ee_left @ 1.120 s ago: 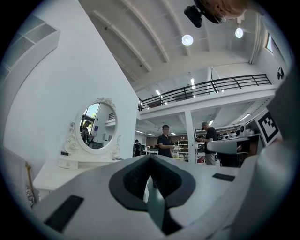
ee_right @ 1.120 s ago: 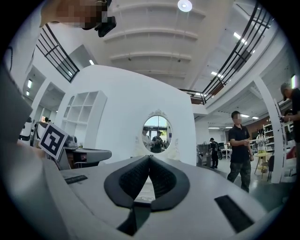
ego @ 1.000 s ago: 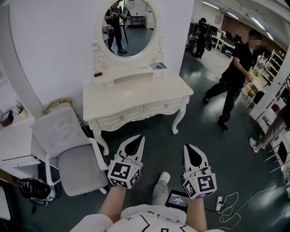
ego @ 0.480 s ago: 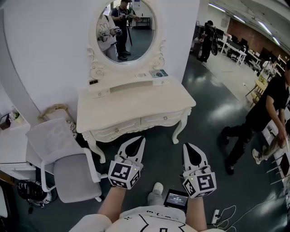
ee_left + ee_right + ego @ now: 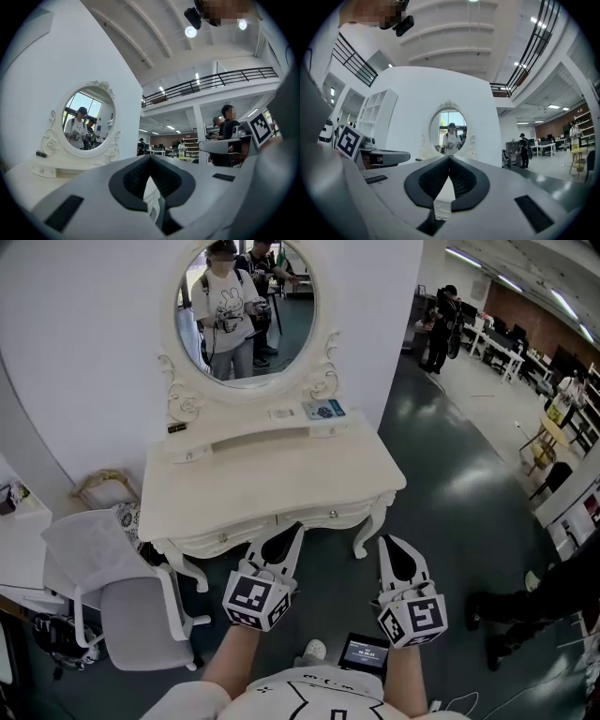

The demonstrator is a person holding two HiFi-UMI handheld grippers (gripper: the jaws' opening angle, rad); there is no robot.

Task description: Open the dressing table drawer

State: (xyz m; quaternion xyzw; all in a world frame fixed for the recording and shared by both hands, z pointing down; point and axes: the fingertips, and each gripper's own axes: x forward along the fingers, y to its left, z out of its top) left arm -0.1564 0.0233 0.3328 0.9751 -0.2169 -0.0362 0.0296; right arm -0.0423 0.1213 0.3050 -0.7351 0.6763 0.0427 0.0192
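The cream dressing table (image 5: pixel 272 474) with its round mirror (image 5: pixel 246 310) stands against the white wall. Two shallow drawers with small knobs run along its front, one on the left (image 5: pixel 217 539) and one on the right (image 5: pixel 333 515). My left gripper (image 5: pixel 296 528) is shut and empty, and its tip lies over the table's front edge between the drawers. My right gripper (image 5: pixel 386 541) is also shut and empty, and hangs over the floor short of the table's right leg. The left gripper view shows closed jaws (image 5: pixel 150 157) beside the mirror. The right gripper view shows closed jaws (image 5: pixel 449 158) pointing at the mirror (image 5: pixel 451 127).
A white chair (image 5: pixel 131 601) stands left of the table, beside a white side table (image 5: pixel 19 531). A small screen (image 5: pixel 366 652) lies on the floor by my feet. A person in black (image 5: pixel 539 601) is at the right edge. Small items sit on the table's back shelf (image 5: pixel 323 410).
The dressing table has come closer and now reaches the left gripper's tip. Both grippers stay shut. The person in black has shifted to the lower right edge.
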